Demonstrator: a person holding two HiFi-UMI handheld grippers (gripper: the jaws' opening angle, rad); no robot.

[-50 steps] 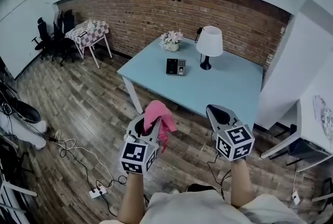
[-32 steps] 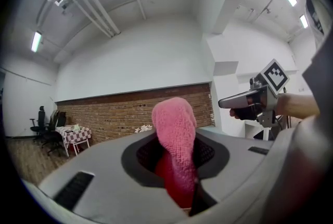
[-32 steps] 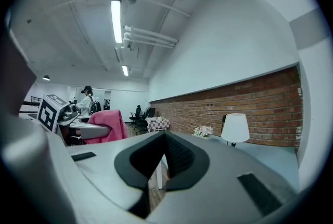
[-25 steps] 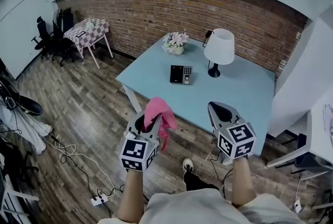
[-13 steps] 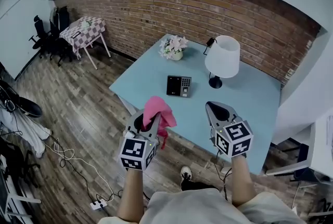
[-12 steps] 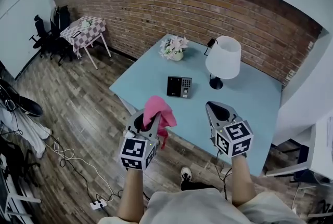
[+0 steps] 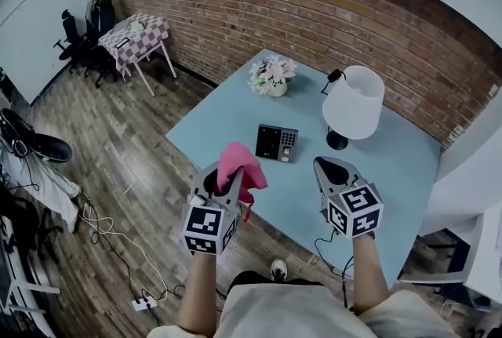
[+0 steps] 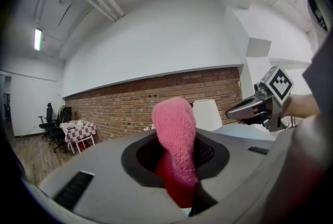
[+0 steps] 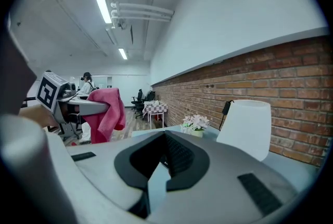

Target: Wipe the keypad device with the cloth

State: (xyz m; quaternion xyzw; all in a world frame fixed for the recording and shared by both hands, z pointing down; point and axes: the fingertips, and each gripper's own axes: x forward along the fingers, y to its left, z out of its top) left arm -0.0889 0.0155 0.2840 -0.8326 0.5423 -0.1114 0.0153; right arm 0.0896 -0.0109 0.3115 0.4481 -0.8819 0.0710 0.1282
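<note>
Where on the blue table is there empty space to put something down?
The table is bare left of the keypad device, nearer than the flowers, and at its right end past the lamp. Keypad device and lamp crowd the middle.

The cloth (image 7: 239, 162) is pink with a knit weave. The table (image 7: 227, 109) is pale blue. The keypad device (image 7: 277, 143) is black on its left part and silver-grey on its right. The lamp (image 7: 354, 101), to the right, has a white shade and a black base. The flowers (image 7: 272, 71) are white and pale pink. The far wall (image 7: 314, 11) is red-brown brick. The floor (image 7: 118, 140) is brown wood plank. The small table (image 7: 141, 30), far left, has a dark-and-white check, and the chairs (image 7: 78, 42) by it are black. The left gripper (image 7: 223, 176) and right gripper (image 7: 326, 165) are grey, and their 2 cubes carry black-and-white square markers.
</note>
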